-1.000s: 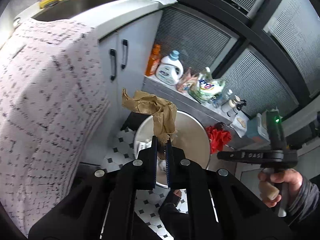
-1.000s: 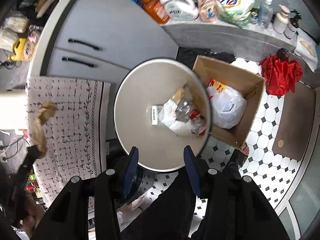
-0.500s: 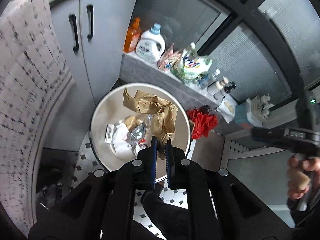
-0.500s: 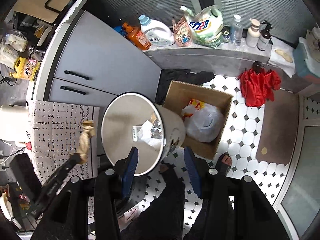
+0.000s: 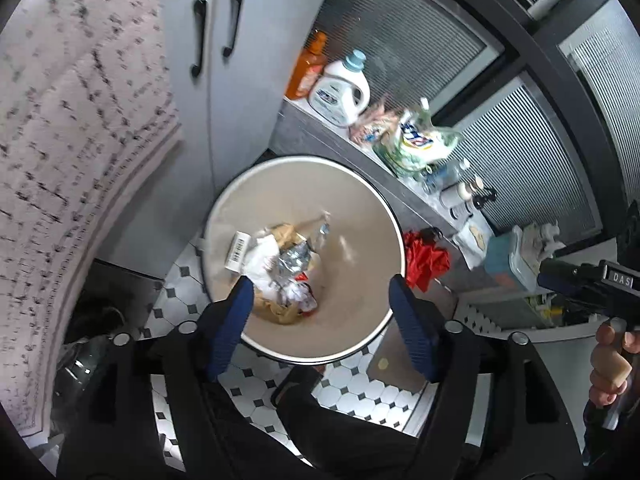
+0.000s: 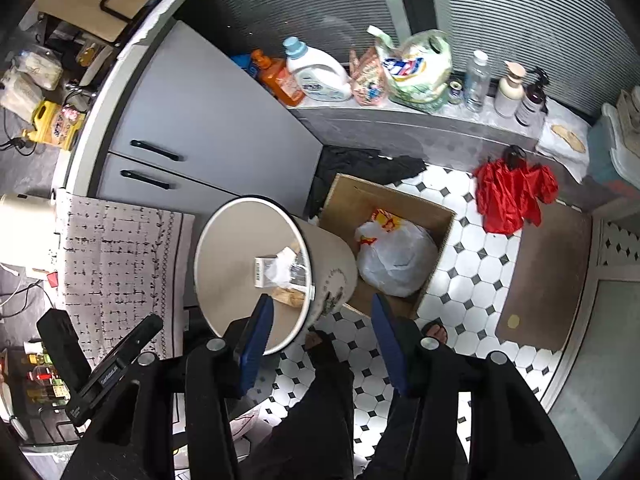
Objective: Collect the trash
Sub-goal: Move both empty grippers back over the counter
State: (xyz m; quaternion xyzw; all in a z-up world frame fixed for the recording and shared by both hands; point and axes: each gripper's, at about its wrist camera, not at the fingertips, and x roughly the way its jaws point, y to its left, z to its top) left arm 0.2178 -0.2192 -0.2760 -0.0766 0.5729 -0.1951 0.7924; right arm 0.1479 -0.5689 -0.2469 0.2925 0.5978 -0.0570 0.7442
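A round beige trash bin (image 5: 360, 216) stands on the tiled floor, straight below my left gripper (image 5: 320, 292). The left gripper is open and empty. Inside the bin lie crumpled brown paper (image 5: 282, 312), foil, white paper and a barcoded box (image 5: 239, 250). The bin also shows in the right wrist view (image 6: 236, 264). My right gripper (image 6: 320, 312) is open and empty, held above the floor beside the bin. The left gripper's body shows at the lower left of the right wrist view.
A cardboard box (image 6: 432, 208) with a white plastic bag (image 6: 396, 260) stands right of the bin. Grey cabinets (image 6: 208, 132), a patterned cloth (image 6: 116, 256), a ledge with detergent bottles (image 6: 316, 72), a red cloth (image 6: 512, 192) and a brown mat (image 6: 548, 280) surround it.
My left gripper has opened and the brown paper has dropped into the bin. The right gripper has stayed open and drawn back higher above the bin.
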